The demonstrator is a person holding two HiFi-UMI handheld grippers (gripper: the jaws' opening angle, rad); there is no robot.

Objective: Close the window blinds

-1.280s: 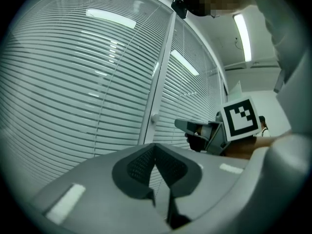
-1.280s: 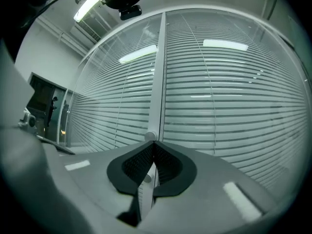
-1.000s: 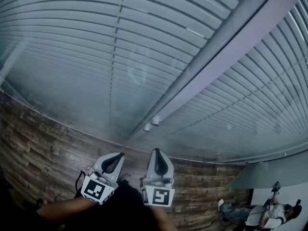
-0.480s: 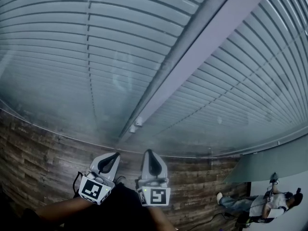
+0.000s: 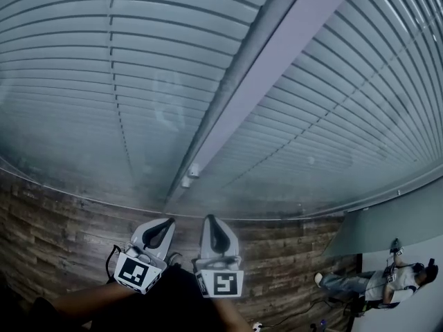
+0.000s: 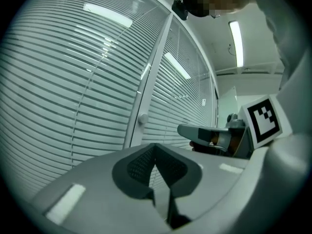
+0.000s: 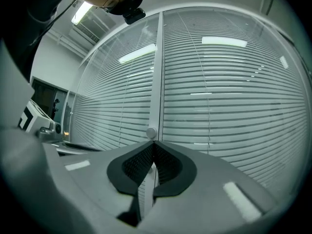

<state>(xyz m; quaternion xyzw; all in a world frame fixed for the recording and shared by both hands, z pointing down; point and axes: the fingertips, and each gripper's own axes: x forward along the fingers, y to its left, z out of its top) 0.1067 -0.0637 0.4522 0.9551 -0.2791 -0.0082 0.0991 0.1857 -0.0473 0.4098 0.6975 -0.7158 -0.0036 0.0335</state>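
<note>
White slatted blinds (image 5: 138,68) hang behind glass panes, split by a pale upright frame post (image 5: 277,54). A small round white knob (image 5: 188,177) sits on that post; it also shows in the left gripper view as the knob (image 6: 143,118) and in the right gripper view as the knob (image 7: 151,132). My left gripper (image 5: 167,221) and right gripper (image 5: 209,218) are side by side below the knob, both shut and holding nothing. The right gripper (image 7: 153,143) points straight at the knob, just short of it. The left gripper (image 6: 155,145) points to the right of the knob.
Wood-pattern floor (image 5: 62,220) runs along the foot of the glass. A grey panel (image 5: 394,220) stands at the right, and a person (image 5: 387,282) is beyond it at the lower right. Ceiling lights (image 6: 236,40) reflect in the panes.
In the head view the post and its knob have slid left and a little up. Both grippers stay shut and side by side; the left one has crept slightly toward the glass.
</note>
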